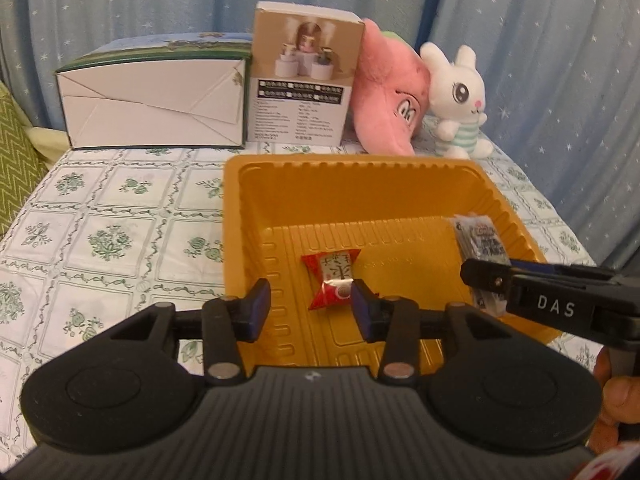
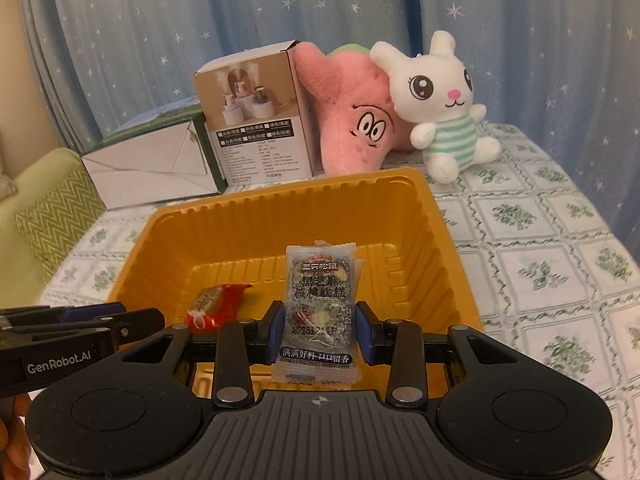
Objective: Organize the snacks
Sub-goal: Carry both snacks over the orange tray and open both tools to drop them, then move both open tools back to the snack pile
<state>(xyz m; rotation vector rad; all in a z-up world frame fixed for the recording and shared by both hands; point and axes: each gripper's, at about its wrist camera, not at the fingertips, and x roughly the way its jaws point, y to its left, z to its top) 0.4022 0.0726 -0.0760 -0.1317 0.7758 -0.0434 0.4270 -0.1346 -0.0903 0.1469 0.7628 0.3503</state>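
Observation:
An orange plastic tray [image 1: 280, 176] stands on the table; it also shows in the right wrist view [image 2: 440, 216]. A red-wrapped snack [image 1: 334, 278] lies on the tray floor, also seen in the right wrist view [image 2: 212, 304]. My left gripper [image 1: 310, 306] is open and empty just above and in front of the red snack. My right gripper [image 2: 319, 330] is shut on a grey sesame-cake packet [image 2: 318, 300] and holds it upright over the tray. The packet [image 1: 478, 240] and the right gripper [image 1: 486, 280] show at the tray's right side in the left wrist view.
A white and green carton [image 1: 152, 108], a brown product box [image 1: 302, 76], a pink plush [image 1: 386, 96] and a white rabbit plush [image 1: 458, 100] line the back of the table. The green-patterned tablecloth [image 1: 100, 232] spreads left of the tray. A green cushion [image 2: 48, 216] is at the left.

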